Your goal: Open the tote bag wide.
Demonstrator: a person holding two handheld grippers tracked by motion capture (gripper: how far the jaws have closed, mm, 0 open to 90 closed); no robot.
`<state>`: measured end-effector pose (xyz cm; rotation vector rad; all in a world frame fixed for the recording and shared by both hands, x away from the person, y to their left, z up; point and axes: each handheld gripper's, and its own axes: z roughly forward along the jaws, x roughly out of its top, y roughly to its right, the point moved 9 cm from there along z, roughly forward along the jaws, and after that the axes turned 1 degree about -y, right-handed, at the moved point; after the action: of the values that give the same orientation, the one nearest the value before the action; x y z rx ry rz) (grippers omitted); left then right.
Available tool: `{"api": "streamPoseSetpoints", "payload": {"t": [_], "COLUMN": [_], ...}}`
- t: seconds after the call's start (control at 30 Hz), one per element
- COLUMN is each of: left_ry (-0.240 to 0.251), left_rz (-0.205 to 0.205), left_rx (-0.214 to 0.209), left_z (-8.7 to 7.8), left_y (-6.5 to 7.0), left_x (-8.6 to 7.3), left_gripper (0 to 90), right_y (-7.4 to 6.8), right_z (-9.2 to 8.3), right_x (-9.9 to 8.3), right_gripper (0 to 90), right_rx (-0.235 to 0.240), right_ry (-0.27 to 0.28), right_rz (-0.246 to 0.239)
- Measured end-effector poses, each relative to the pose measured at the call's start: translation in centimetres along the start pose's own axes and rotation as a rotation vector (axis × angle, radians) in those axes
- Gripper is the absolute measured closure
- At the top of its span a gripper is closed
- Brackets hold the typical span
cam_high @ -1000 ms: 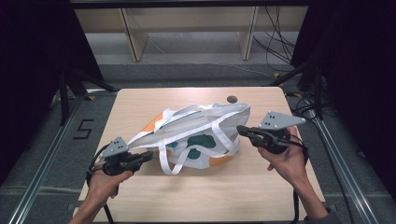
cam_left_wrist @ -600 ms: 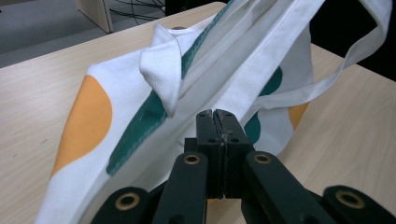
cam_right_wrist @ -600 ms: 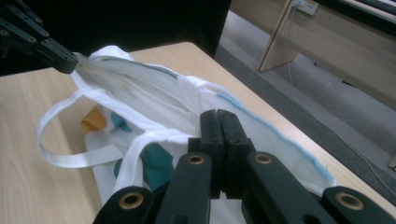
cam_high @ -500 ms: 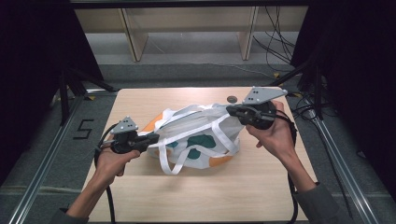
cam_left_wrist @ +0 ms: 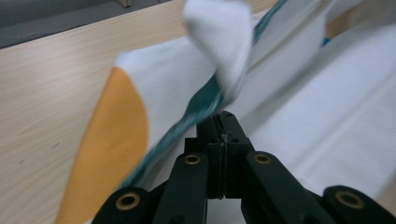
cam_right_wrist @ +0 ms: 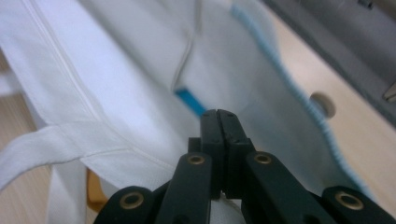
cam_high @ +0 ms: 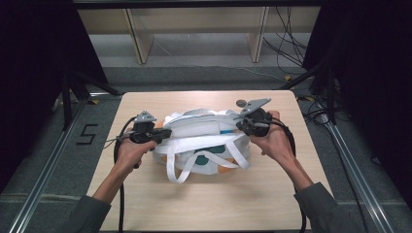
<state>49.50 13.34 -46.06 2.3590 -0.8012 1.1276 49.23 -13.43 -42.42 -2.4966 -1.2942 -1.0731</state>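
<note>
The left claw (cam_high: 165,134) is clenched on the left end of a white cloth tote bag (cam_high: 204,141); in the left gripper view its jaws (cam_left_wrist: 223,122) stand pressed together on the fabric, just under a green trim line and beside an orange patch (cam_left_wrist: 105,154). The right claw (cam_high: 239,124) is likewise clenched, grasping the bag's right end; in the right gripper view its jaws (cam_right_wrist: 219,120) meet on white cloth, with a small blue tag (cam_right_wrist: 190,102) just beyond them and a pale blue stitched edge running off to the right. Each claw is held in one of the person's hands, coming in from the near edge. The bag lies at the middle of the wooden desk (cam_high: 145,204), its white strap (cam_high: 177,170) looping toward the near side. A small round grey disc (cam_high: 241,103) sits on the desk just beyond the right claw, near the far edge.
</note>
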Motion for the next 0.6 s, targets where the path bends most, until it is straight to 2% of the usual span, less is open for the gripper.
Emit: {"api": "streamPoseSetpoints", "payload": {"t": [0.03,0.07,0.13,0.17,0.2,0.23,0.27,0.3,0.33,0.37,0.4,0.43,0.47,0.5,0.53,0.57,0.6], "left_ry": [-0.006,-0.012,-0.034,-0.062,-0.079,-0.101,-0.111,-0.111,-0.068,-0.065,-0.094,-0.094,-0.095,-0.095,-0.093,-0.090,-0.085], "left_rz": [-0.008,-0.032,-0.070,-0.111,-0.113,-0.111,-0.175,-0.175,-0.243,-0.242,-0.189,-0.189,-0.152,-0.152,-0.126,-0.115,-0.103], "left_rx": [0.017,0.024,0.004,-0.008,-0.005,0.016,-0.005,-0.005,-0.043,-0.043,-0.021,-0.021,0.004,0.004,0.008,0.008,-0.008], "left_z": [0.4,0.9,1.6,2.3,2.5,2.8,3.7,3.7,4.2,4.2,3.9,3.9,3.4,3.4,3.1,3.0,2.9], "left_y": [-0.7,-1.4,-2.2,-3.2,-3.6,-4.3,-5.3,-5.3,-5.4,-5.4,-5.2,-5.2,-4.8,-4.8,-4.5,-4.2,-3.6], "left_x": [-0.1,-0.2,-0.6,-1.0,-1.2,-1.5,-2.4,-2.4,-2.4,-2.4,-2.4,-2.4,-2.1,-2.1,-1.8,-1.5,-1.0], "left_gripper": [88.9,89.2,89.3,89.3,89.4,89.4,89.4,89.5,89.5,89.5,89.5,89.5,89.4,89.4,89.4,89.3,89.3], "right_y": [0.0,0.0,-0.2,-0.3,-1.2,-1.3,-2.0,-2.0,-2.1,-2.4,-2.3,-2.3,-2.3,-2.3,-2.1,-2.2,-2.0], "right_z": [0.0,0.6,2.3,2.8,4.0,4.3,5.2,5.2,5.5,5.6,5.4,5.2,4.9,4.9,4.6,3.8,3.5], "right_x": [0.0,-0.9,-2.7,-3.4,-4.9,-5.2,-6.0,-6.0,-6.3,-6.7,-6.7,-6.6,-6.2,-6.2,-5.3,-4.1,-3.2], "right_gripper": [90.0,90.0,90.0,90.0,90.0,90.0,90.0,90.0,90.0,90.0,90.0,90.0,90.0,90.0,90.0,90.0,90.0], "right_rx": [0.000,0.004,0.018,0.025,0.057,0.052,0.071,0.071,0.060,0.065,0.076,0.080,0.082,0.082,0.063,0.080,0.069], "right_ry": [0.000,-0.030,-0.071,-0.093,-0.148,-0.152,-0.158,-0.158,-0.152,-0.152,-0.142,-0.153,-0.145,-0.145,-0.094,-0.051,-0.011], "right_rz": [0.000,0.006,0.008,0.006,0.001,0.000,-0.004,-0.004,-0.014,0.005,0.004,0.014,0.008,0.008,0.017,0.038,0.032]}}
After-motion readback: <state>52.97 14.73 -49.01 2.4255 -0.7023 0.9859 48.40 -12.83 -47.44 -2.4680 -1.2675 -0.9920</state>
